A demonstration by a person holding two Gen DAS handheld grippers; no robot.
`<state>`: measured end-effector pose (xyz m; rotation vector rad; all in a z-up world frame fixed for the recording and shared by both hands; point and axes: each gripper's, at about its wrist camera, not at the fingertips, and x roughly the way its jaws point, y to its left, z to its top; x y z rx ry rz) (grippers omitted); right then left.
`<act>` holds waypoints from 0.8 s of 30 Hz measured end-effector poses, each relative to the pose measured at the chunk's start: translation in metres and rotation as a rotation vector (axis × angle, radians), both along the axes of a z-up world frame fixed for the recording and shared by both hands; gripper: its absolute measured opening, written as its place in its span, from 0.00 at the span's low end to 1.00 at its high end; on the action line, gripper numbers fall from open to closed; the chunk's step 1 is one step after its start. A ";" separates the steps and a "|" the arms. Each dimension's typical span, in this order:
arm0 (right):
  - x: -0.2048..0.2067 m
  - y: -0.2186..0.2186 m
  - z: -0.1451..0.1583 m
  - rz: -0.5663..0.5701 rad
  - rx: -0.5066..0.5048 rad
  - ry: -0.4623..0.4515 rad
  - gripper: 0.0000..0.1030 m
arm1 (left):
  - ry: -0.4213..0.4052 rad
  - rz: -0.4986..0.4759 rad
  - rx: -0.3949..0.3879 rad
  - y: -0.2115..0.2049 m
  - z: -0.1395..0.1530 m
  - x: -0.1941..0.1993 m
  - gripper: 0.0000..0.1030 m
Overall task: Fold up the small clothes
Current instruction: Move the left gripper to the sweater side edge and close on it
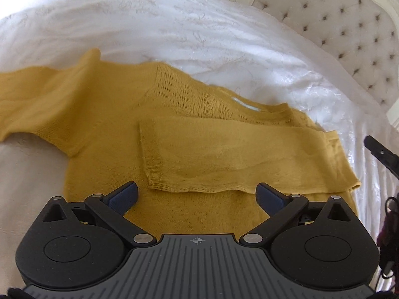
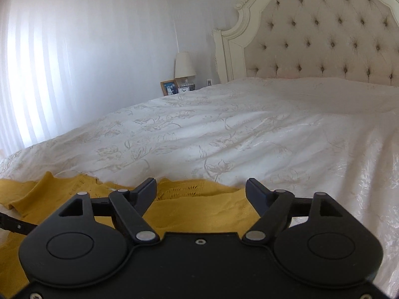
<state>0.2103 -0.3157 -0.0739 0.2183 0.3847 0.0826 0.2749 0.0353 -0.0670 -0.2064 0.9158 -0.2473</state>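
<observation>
A mustard-yellow knit sweater (image 1: 104, 129) lies flat on the white bed. Its right sleeve (image 1: 224, 154) is folded across the chest; its left sleeve (image 1: 30, 99) lies stretched out to the left. My left gripper (image 1: 197, 196) is open and empty, hovering over the sweater's lower body just below the folded sleeve. My right gripper (image 2: 200, 194) is open and empty, held low over the sweater's right shoulder part (image 2: 199, 211), facing the headboard. A tip of the right gripper shows at the right edge of the left wrist view (image 1: 379, 152).
The white embroidered bedspread (image 2: 224, 137) stretches beyond the sweater. A tufted headboard (image 2: 336, 37) stands at the far end. A nightstand with a lamp (image 2: 184, 66) and a photo frame (image 2: 169, 87) is beside the bed.
</observation>
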 end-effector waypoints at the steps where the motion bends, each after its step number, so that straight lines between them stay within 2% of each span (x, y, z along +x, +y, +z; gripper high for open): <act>1: 0.001 -0.003 -0.001 -0.003 0.013 0.011 0.78 | 0.006 0.006 0.003 -0.001 -0.003 0.003 0.98; 5: 0.002 -0.014 -0.001 -0.023 0.037 0.021 0.78 | -0.006 0.017 0.018 -0.005 -0.005 0.014 0.96; 7: 0.002 -0.019 -0.001 -0.036 0.050 0.025 0.78 | -0.013 0.035 0.029 -0.005 -0.004 0.021 0.70; 9: 0.004 -0.024 -0.003 -0.060 0.057 0.041 0.78 | -0.008 0.059 0.047 -0.006 -0.003 0.028 0.60; 12: 0.005 -0.033 -0.003 -0.109 0.060 0.081 0.78 | 0.009 0.077 0.046 -0.005 -0.001 0.033 0.56; 14: 0.006 -0.043 -0.005 -0.147 0.082 0.102 0.78 | -0.003 0.079 0.059 -0.007 0.002 0.034 0.34; 15: 0.006 -0.051 -0.007 -0.168 0.111 0.116 0.78 | -0.007 0.070 0.070 -0.009 0.004 0.034 0.16; 16: 0.006 -0.058 -0.009 -0.184 0.143 0.130 0.78 | -0.011 0.063 0.078 -0.010 0.006 0.033 0.11; 18: 0.005 -0.071 -0.013 -0.219 0.200 0.158 0.78 | -0.026 0.059 0.072 -0.011 0.014 0.031 0.03; 20: 0.005 -0.077 -0.016 -0.242 0.209 0.180 0.78 | -0.069 0.062 0.069 -0.010 0.028 0.028 0.03; 24: 0.005 -0.084 -0.019 -0.245 0.239 0.212 0.78 | -0.209 0.102 0.095 0.000 0.066 0.022 0.03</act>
